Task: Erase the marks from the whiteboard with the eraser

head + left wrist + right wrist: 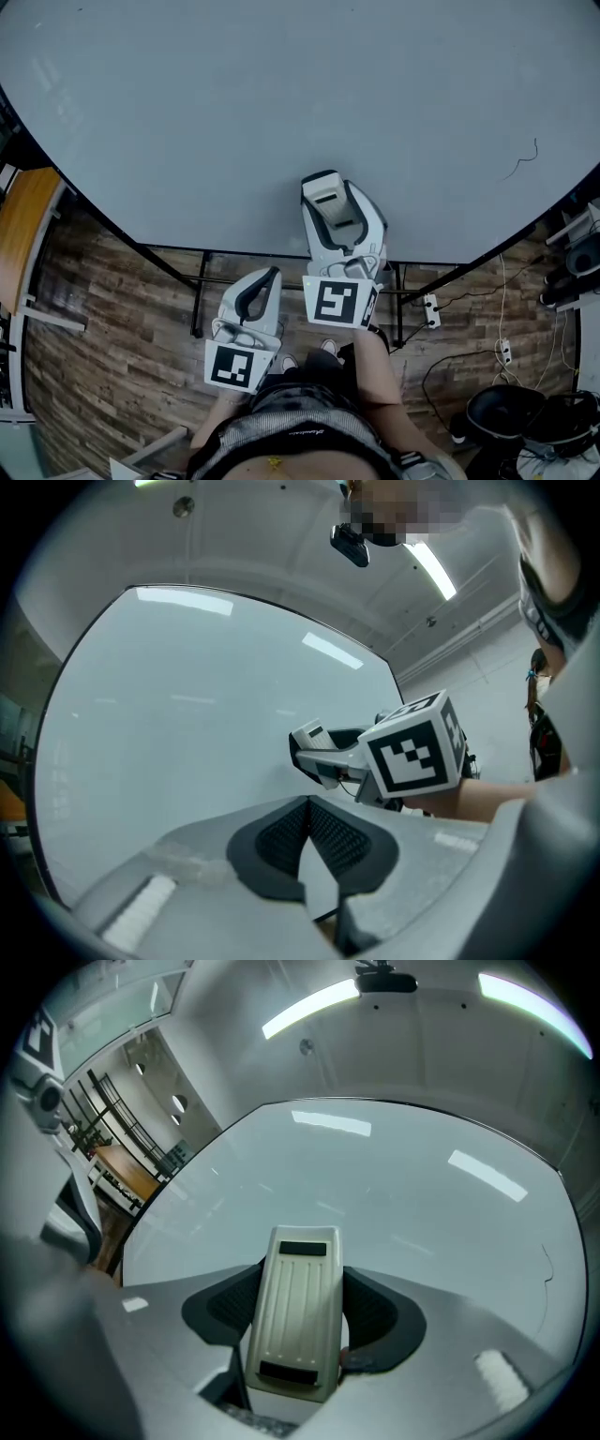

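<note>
Nearest you, your left gripper (265,278) had its jaws together, empty, short of the whiteboard (234,112). Your right gripper (325,180) was clamped on the cream eraser (298,1312) over the board's lower edge (a thin squiggle (525,161) lay well right)

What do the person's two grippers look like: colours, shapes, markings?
The left claw and right claw have pale grey, rounded plastic shells with dark, mesh-textured inner pads. Each carries a white cube printed with black square markers. The forearms wear no sleeves.
</note>
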`<control>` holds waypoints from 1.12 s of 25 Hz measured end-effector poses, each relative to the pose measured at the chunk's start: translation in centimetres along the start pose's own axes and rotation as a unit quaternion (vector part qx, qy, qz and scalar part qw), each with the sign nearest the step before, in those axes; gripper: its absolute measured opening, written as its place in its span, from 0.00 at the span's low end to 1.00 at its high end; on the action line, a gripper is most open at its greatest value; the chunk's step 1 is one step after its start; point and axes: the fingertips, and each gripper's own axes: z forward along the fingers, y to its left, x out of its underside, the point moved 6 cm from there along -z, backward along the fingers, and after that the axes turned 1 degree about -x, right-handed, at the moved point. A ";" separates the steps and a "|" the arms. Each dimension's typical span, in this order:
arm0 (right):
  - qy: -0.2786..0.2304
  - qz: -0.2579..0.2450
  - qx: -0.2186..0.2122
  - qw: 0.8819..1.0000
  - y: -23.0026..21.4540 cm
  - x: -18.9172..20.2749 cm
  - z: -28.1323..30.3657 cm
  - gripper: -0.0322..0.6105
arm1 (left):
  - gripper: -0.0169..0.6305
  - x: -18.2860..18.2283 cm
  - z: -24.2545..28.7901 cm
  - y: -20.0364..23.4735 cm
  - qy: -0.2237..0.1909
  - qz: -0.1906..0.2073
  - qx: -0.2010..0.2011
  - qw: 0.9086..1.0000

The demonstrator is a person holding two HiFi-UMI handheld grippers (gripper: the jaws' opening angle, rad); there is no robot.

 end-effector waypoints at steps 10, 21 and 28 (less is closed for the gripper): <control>0.005 0.032 0.018 0.999 0.2 0.7 -1.5 0.47 | 0.03 0.8 -1.4 0.2 -0.010 0.002 -0.013 1.000; -0.006 0.017 0.045 0.999 -8.4 2.9 -3.7 0.47 | 0.03 1.1 4.6 -4.8 -0.006 0.016 0.010 1.000; 0.003 0.047 0.022 0.999 -16.3 6.6 -5.2 0.47 | 0.03 0.9 10.6 -11.6 -0.001 0.014 0.027 1.000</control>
